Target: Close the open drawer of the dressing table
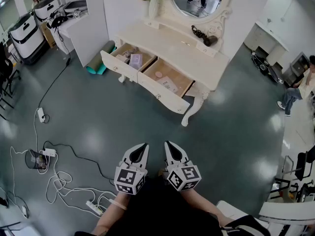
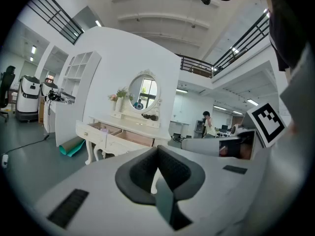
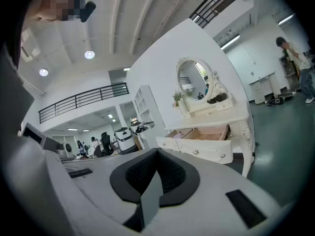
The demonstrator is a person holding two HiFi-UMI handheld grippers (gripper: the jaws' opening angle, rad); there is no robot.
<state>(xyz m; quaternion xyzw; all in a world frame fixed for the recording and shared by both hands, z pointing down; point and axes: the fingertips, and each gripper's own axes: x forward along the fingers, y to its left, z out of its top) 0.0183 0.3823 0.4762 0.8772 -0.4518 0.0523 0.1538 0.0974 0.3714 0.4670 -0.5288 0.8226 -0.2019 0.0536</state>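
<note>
The left hand-held gripper (image 1: 143,147) and the right hand-held gripper (image 1: 168,145) both have their jaws together and hold nothing, well apart from the dressing table (image 1: 172,45). Its left drawer (image 1: 129,59) and right drawer (image 1: 167,80) both stand open. Risk: an off-centre push may skew a drawer and jam it. The floor (image 1: 98,127) is glossy grey, and the loose cables (image 1: 59,176) at the left may cause tripping.

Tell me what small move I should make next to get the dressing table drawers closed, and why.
Probably step forward toward the dressing table. Its left drawer and right drawer both stand pulled out. The left gripper and right gripper, both shut and empty, sit close to the body, with a stretch of floor between them and the drawer fronts, so the fronts seem out of reach.
</note>
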